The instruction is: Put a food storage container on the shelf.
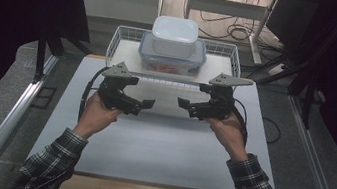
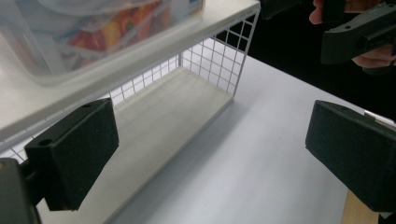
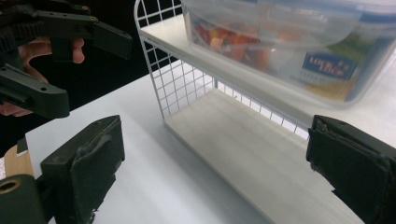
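We hold both tongs, left [image 1: 148,103] and right [image 1: 183,103], wide open, empty, before rack [image 1: 126,34]; next, reach up for stacked boxes [image 1: 172,49].

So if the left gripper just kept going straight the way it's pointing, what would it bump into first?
Probably the white wire rack. The left gripper has its fingers wide apart with nothing between them, aimed at the rack's lower shelf, under the board carrying the clear food box. Depth is hard to judge.
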### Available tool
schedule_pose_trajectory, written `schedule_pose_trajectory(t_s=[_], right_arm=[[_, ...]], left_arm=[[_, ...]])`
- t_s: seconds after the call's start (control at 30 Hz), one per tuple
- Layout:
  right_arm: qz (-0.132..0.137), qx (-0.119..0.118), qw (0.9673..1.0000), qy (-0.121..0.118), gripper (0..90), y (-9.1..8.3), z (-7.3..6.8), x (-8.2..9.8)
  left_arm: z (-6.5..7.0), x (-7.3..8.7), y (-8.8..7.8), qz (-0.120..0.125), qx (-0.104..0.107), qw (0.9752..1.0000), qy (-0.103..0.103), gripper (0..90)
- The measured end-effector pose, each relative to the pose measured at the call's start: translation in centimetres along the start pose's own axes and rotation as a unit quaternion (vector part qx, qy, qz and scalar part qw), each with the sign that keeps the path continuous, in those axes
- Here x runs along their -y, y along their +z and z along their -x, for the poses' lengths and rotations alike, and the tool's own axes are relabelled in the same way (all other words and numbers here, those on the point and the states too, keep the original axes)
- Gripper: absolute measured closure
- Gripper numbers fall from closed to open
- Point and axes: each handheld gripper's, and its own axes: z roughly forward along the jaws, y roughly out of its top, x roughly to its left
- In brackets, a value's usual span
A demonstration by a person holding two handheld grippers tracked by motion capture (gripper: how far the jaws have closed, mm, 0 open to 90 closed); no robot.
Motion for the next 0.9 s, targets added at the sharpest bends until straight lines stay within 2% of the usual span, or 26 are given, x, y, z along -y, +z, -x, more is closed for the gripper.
schedule_pose_trajectory(t_s=[0.47, 0.73, 0.9], right_arm=[[-0.017, 0.002, 0.9999, 0.001, 4.5, 0.4, -0.1, 2.8], [-0.033, 0.013, 0.9993, -0.012, 1.7, 1.0, -0.4, 4.9], [-0.036, 0.012, 0.9992, -0.011, 0.6, 1.1, -0.5, 6.1]], left_arm=[[0.6, 3.3, 0.2, -0.012, 0.003, 0.9999, 0.003, 2.1], [1.6, 5.4, 0.7, -0.025, -0.013, 0.9995, 0.014, 1.8], [2.0, 6.7, 0.9, -0.026, -0.014, 0.9995, 0.008, 1.7]])
